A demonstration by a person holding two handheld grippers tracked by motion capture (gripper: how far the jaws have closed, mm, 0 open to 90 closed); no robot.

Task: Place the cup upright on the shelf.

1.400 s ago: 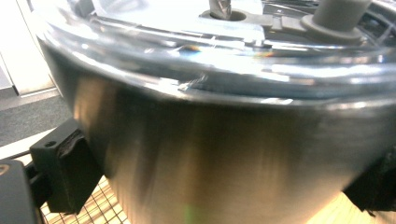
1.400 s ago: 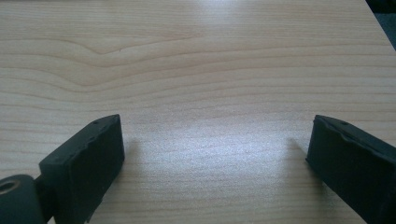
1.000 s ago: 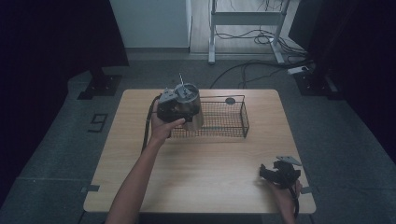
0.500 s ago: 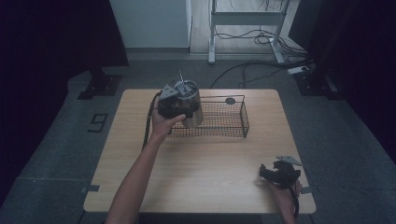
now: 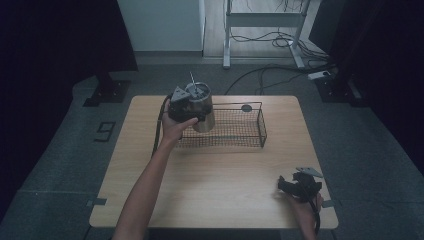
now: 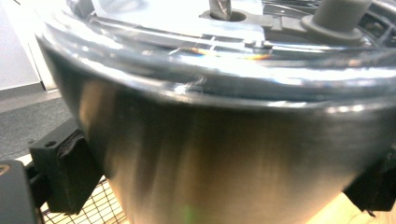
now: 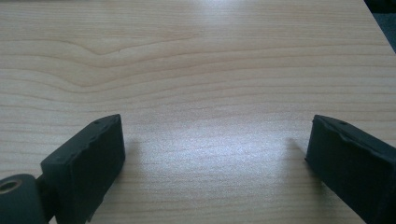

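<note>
Compared with a second earlier, little is being changed: the steel cup point(image 5: 201, 107) is still being held over the near left end of the wire basket point(image 5: 240, 130), barely shifted. It is being clamped across its body by the left gripper point(image 5: 186, 105), whose jaws are being pressed against both sides of the cup. The right gripper point(image 5: 300, 186) is being rested, jaws wide apart with nothing between them, well away from the basket at the near right corner of the table point(image 5: 215, 180). One cup, one basket, one small dark disc point(image 5: 246, 108) just behind the basket, and two grippers are being counted.
</note>
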